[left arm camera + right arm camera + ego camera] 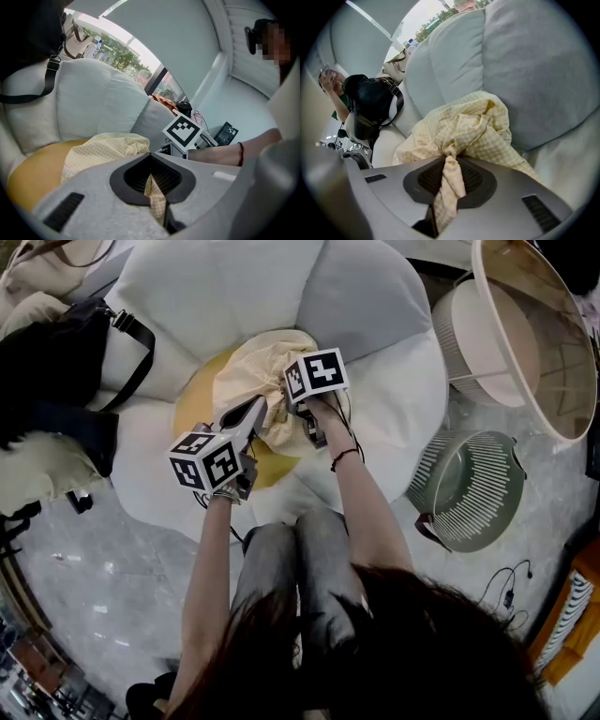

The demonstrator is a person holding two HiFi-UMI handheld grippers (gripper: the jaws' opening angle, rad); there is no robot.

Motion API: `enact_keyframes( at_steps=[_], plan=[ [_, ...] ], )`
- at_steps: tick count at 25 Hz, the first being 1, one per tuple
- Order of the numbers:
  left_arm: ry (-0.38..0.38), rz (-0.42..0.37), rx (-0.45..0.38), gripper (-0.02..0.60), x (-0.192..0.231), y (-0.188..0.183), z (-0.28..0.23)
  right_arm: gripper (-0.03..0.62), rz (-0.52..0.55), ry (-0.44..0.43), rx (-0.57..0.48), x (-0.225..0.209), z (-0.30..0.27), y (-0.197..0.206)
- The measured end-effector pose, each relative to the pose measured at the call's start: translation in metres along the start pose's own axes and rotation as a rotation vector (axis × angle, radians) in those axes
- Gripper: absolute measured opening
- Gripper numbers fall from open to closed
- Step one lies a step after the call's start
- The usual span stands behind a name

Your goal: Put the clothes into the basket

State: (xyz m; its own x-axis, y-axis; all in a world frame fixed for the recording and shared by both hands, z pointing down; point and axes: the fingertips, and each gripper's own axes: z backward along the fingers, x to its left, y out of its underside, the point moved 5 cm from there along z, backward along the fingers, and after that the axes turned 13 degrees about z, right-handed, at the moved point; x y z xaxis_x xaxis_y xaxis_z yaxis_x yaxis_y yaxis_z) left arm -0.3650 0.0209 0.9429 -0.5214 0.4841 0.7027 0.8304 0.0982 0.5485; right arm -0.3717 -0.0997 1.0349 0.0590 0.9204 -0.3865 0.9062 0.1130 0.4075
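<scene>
Both my tools are on the pale yellow checked cloth garment (253, 367), which is bunched on the round yellow centre (192, 409) of the big white flower-shaped cushion (394, 399). Left tool (152, 183): clenched, with a thin fold of the checked fabric pinched between its dark ribbed pads. Right tool (449, 171): clenched too, squeezing a thicker twisted bunch of the same fabric. In the head view the left tool is at the near-left of the cushion's centre. The right tool is just beside it at the near-right. Most of the garment rests on the cushion. The green slatted plastic basket (441, 474) stands on the grey floor (112, 559), right of the cushion and well apart from the garment. A black strap bag (56, 362) lies on the cushion's left side.
</scene>
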Motion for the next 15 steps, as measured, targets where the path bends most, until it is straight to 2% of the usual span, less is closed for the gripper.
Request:
enact_keyframes(
  at_steps=[8,15],
  plan=[
    [0.001,-0.011,0.001,0.011,-0.021,-0.01,0.016,0.051,-0.031,0.001,-0.05,0.013,0.027,-0.005],
    [0.025,-0.023,0.009,0.011,-0.056,-0.024,0.036,0.049,-0.022,-0.003,-0.081,0.033,0.069,-0.019]
  ],
)
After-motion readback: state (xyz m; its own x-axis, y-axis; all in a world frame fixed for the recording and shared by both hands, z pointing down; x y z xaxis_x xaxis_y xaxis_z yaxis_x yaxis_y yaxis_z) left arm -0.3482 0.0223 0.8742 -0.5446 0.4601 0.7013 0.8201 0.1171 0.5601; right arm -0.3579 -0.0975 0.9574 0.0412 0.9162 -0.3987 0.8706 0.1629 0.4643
